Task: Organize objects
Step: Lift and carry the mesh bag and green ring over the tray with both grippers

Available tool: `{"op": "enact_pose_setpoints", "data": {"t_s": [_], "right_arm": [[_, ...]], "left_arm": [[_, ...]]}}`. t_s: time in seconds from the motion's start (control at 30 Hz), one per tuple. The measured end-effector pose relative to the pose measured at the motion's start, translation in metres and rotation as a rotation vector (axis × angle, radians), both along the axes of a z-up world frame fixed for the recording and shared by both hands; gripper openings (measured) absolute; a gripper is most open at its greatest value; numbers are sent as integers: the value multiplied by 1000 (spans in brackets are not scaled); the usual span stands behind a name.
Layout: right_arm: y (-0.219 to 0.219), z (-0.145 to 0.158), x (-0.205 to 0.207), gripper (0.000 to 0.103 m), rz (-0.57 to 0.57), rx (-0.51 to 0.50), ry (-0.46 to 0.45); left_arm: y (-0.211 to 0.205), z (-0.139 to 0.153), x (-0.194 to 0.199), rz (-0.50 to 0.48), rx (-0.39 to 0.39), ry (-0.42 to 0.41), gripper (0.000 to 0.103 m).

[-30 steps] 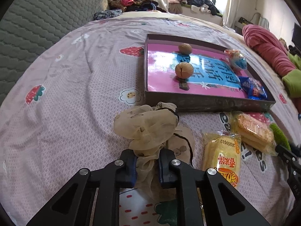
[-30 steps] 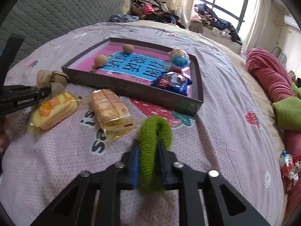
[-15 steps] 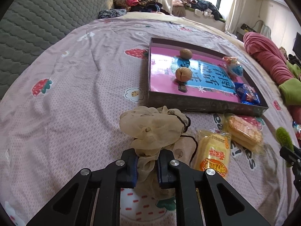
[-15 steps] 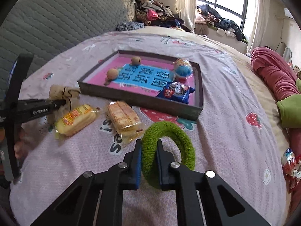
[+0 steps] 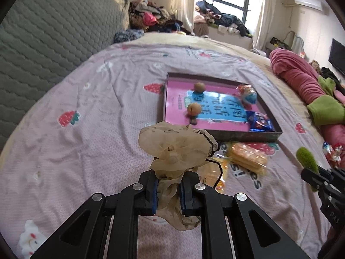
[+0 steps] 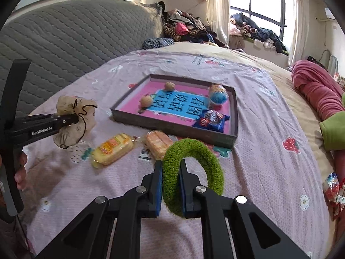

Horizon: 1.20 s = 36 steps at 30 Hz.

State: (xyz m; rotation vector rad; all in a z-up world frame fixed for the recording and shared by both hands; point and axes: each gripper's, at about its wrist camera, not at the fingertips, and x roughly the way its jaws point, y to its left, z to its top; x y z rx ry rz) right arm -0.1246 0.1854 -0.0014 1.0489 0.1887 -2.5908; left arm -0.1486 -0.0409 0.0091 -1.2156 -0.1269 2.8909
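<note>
Gauze is bunching between my left gripper [image 5: 168,191]: the fingers are clamping tight on a beige sheer scrunchie [image 5: 174,149] with a thin black cord, which is hanging clear above the pink strawberry-print bedsheet [image 5: 90,129]. My right gripper [image 6: 170,188] is pinching shut on a fuzzy green scrunchie [image 6: 192,172], its loop standing up and leaning to the right of the fingers, also off the sheet. Ahead of both is sitting a dark shallow tray [image 6: 172,127] with a pink and blue liner; two walnuts [image 6: 146,101], a round foil-wrapped blue sweet [image 6: 218,95] and a blue snack packet [image 6: 212,118] are lying inside it. Just in front of the tray's near wall, on the sheet, two clear-wrapped snacks are resting side by side: a yellow cake pack [image 6: 113,147] and an orange biscuit pack [image 6: 158,143]. A hand [image 6: 20,168] is showing at the left gripper's handle.
</note>
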Motion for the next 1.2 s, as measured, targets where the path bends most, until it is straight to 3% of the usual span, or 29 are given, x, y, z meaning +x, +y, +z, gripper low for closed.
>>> {"op": "enact_pose_setpoints", "data": {"t_s": [0.63,1.2], "right_arm": [[-9,54,39,13,47,-49,115],[-16,88,64,13,34,-66,182]], "left_arm": [[41,46,51,-83,-4,58,15],[48,77,73,-74,-5,89,15]]}}
